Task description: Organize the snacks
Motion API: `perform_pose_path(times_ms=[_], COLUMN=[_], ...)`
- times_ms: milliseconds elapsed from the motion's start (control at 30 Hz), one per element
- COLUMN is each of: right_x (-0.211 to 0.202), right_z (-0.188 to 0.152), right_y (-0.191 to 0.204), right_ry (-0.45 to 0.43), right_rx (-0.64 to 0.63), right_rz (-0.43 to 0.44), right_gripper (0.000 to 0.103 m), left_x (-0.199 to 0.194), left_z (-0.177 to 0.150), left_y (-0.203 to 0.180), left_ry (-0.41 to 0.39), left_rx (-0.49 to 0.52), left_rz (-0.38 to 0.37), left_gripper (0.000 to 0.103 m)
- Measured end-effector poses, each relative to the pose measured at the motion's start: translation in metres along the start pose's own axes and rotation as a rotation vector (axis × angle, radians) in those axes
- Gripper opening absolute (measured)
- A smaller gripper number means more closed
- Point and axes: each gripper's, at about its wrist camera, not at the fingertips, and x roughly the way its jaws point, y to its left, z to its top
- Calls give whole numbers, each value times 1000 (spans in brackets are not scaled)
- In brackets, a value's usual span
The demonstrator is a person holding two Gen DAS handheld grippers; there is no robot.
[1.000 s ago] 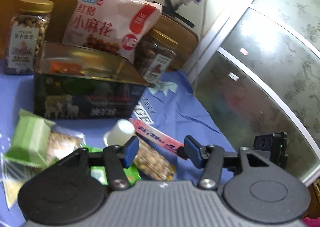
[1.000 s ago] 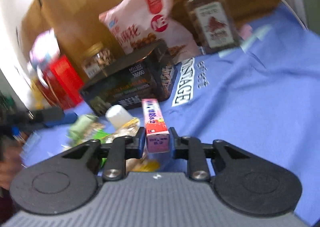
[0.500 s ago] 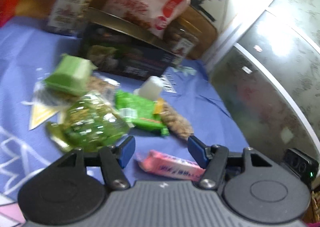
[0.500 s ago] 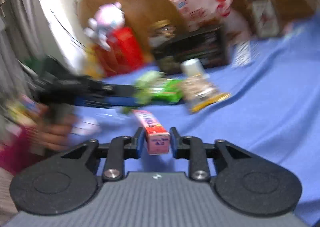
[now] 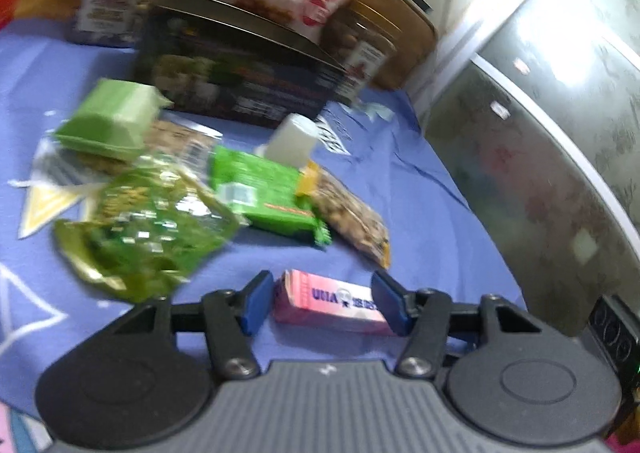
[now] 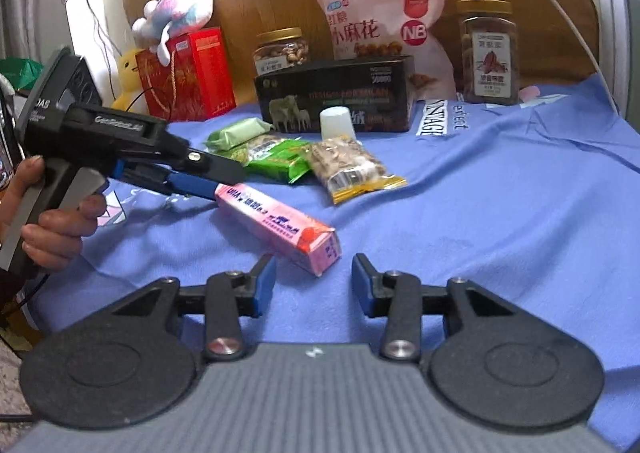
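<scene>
A long pink candy box (image 6: 276, 219) lies on the blue cloth (image 6: 500, 213). My right gripper (image 6: 314, 285) is open and empty, just behind the box's near end. My left gripper (image 5: 320, 303) is open, and one end of the pink box (image 5: 332, 301) lies between its fingers; it also shows in the right wrist view (image 6: 212, 179) at the box's far end. A pile of snack packets lies beyond: a green packet (image 6: 280, 161), a clear nut packet (image 6: 352, 167), a pale green pack (image 6: 236, 133) and a white cup (image 6: 336, 123).
A dark open tin box (image 6: 336, 99) stands behind the pile, with a big pink snack bag (image 6: 384, 19) and two nut jars (image 6: 282, 51) (image 6: 490, 51) behind it. A red gift box (image 6: 188, 73) with plush toys is at the back left. A glass door (image 5: 540, 173) bounds the right.
My right gripper carried the pink box away from the tin, set it on the cloth and opened. My left gripper moved back, and the box's other end now lies between its fingers.
</scene>
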Motion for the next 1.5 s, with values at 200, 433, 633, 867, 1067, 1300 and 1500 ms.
perform_pose_path(times_ms=[200, 433, 633, 867, 1067, 1300, 1500], right_x=[11, 21, 58, 128, 170, 129, 177], right_z=[11, 58, 112, 159, 164, 149, 131], right_y=[8, 18, 19, -12, -33, -27, 35], right_ry=[1, -120, -212, -181, -126, -135, 103], right_rx=[-57, -152, -209, -124, -41, 56, -61], right_rz=[-67, -41, -45, -36, -79, 119, 257], right_gripper=[38, 37, 37, 39, 49, 49, 59], left_x=[-9, -47, -51, -5, 22, -42, -47], left_z=[-3, 39, 103, 166, 177, 137, 100], left_y=[-5, -3, 3, 29, 48, 79, 115], left_ry=[-16, -163, -266, -264, -232, -275, -190], left_rx=[25, 27, 65, 45, 37, -39, -178], left_rz=[24, 48, 118, 189, 234, 179, 177], left_gripper=[48, 48, 48, 48, 48, 51, 54])
